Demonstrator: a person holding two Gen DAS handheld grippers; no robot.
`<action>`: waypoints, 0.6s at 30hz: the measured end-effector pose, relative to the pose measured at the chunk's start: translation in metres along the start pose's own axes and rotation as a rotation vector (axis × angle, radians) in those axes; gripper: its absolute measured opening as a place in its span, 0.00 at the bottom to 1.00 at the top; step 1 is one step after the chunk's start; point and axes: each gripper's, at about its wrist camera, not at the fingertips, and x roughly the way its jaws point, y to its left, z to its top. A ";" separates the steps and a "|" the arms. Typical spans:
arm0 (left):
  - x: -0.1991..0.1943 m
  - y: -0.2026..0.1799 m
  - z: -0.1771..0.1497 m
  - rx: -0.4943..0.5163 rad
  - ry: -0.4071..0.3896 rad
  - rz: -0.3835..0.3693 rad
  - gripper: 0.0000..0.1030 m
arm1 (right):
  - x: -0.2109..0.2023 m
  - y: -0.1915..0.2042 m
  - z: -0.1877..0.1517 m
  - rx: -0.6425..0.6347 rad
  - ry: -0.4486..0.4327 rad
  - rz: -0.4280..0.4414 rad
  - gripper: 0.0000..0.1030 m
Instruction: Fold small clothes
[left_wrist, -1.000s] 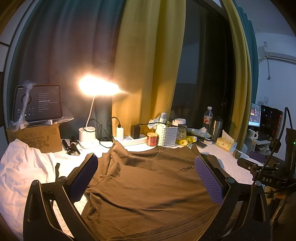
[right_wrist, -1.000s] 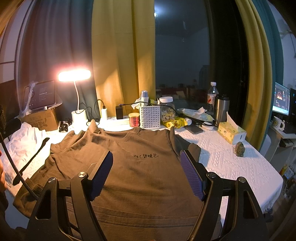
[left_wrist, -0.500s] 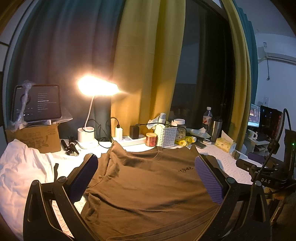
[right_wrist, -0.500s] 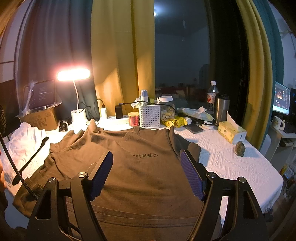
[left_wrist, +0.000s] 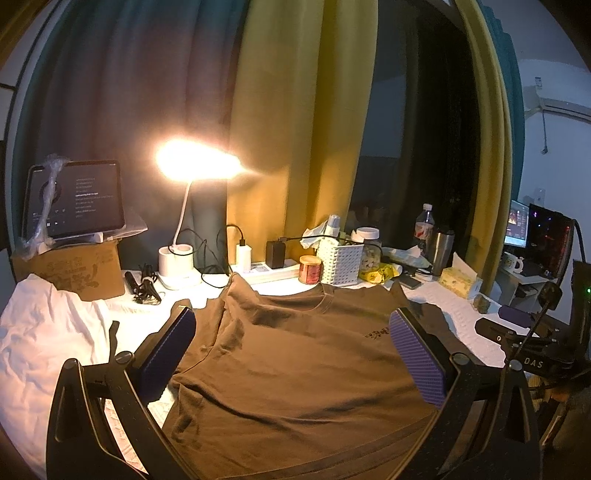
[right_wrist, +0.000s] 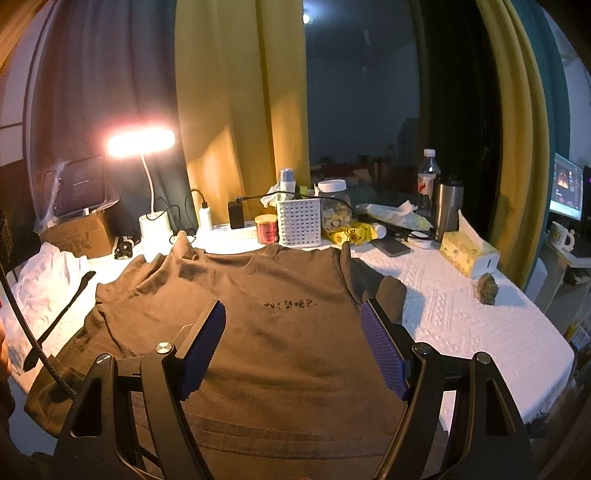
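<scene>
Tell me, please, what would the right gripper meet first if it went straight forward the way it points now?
Probably the brown T-shirt spread beneath the open right gripper; if it passes above the cloth, the white basket stands next. Depth is unclear.

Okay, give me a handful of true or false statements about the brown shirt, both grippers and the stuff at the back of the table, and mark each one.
1. The brown T-shirt lies spread on the table with its printed chest side up. True.
2. The right gripper is shut on the shirt's hem. False: its jaws stand wide apart above the cloth, holding nothing.
3. The desk lamp is switched on. True.
4. The left gripper is open and empty. True.
5. The white basket stands on top of the shirt. False: it stands behind the collar on the table.
</scene>
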 end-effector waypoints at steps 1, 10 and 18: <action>0.004 0.001 0.000 0.000 0.009 0.005 0.99 | 0.004 -0.001 0.004 0.003 0.006 0.001 0.76; 0.031 -0.002 0.006 -0.003 0.064 0.036 0.99 | 0.031 -0.021 0.016 0.021 0.048 0.005 0.76; 0.059 -0.006 0.011 -0.006 0.111 0.045 0.99 | 0.057 -0.039 0.025 0.028 0.083 0.005 0.76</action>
